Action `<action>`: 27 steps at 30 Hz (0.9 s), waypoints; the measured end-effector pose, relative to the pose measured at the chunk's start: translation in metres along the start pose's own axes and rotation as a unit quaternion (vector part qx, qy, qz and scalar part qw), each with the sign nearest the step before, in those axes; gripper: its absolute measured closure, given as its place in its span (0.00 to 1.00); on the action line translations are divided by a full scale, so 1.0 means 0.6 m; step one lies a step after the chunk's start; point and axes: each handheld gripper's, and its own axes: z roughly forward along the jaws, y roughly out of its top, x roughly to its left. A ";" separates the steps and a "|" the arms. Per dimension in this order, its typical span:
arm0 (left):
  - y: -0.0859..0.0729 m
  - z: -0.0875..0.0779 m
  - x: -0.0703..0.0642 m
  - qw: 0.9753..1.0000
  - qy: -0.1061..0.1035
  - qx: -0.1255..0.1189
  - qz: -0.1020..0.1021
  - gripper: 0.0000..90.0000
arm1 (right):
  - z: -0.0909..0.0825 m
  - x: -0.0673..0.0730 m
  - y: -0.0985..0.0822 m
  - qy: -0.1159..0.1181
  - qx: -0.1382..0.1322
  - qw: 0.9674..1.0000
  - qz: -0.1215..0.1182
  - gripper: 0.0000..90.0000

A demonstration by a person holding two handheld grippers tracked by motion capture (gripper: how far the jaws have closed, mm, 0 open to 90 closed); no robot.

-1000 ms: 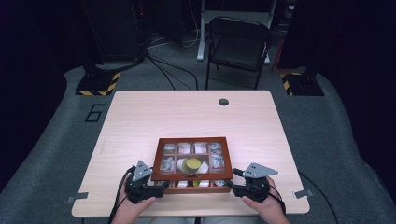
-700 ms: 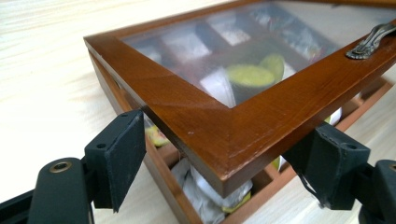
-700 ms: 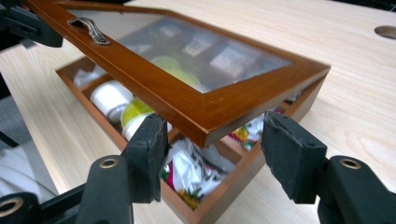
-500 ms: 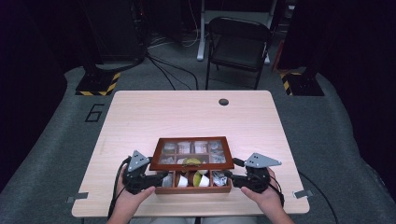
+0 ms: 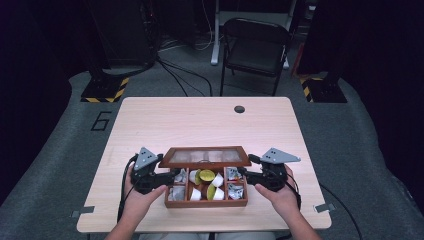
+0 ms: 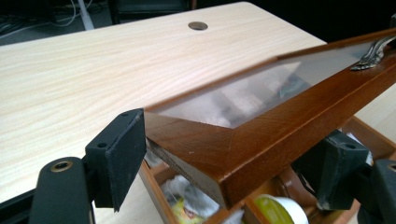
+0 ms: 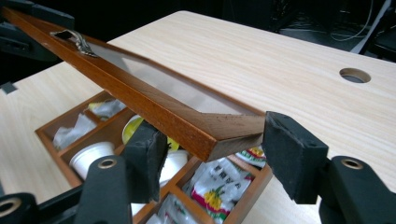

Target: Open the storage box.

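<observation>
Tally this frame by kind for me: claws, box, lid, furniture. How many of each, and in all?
Claws: 2, the left claw and the right claw, whose jaws have just been opening with the corner of the lid between them
Wooden box: 1
Lid: 1
Table: 1
Chair: 1
Total: 6

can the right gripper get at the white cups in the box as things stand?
Probably not: the right gripper is busy with the lid, whose corner sits between its jaws, and the half-raised lid overhangs the white cups.
</observation>
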 end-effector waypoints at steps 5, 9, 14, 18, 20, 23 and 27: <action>0.014 0.012 0.004 1.000 0.009 -0.001 -0.001 0.23 | 0.009 -0.005 0.013 -0.005 -0.003 1.000 0.005 0.41; 0.022 0.017 0.010 1.000 0.007 -0.006 -0.005 0.22 | 0.016 -0.010 0.022 -0.009 -0.006 1.000 0.015 0.41; 0.031 0.025 0.018 1.000 0.000 -0.010 -0.013 0.22 | 0.027 -0.015 0.031 -0.020 -0.007 1.000 0.022 0.40; 0.038 0.033 0.023 1.000 0.000 -0.018 -0.021 0.22 | 0.036 -0.020 0.040 -0.027 -0.010 0.999 0.023 0.39; 0.041 0.036 0.025 0.999 0.001 -0.021 -0.026 0.22 | 0.040 -0.021 0.044 -0.029 -0.010 0.999 0.027 0.39; 0.046 0.040 0.029 0.999 0.001 -0.025 -0.031 0.22 | 0.048 -0.024 0.051 -0.032 -0.015 0.999 0.021 0.38; 0.051 0.045 0.033 0.999 0.001 -0.029 -0.037 0.22 | 0.057 -0.023 0.059 -0.038 -0.017 0.999 0.017 0.37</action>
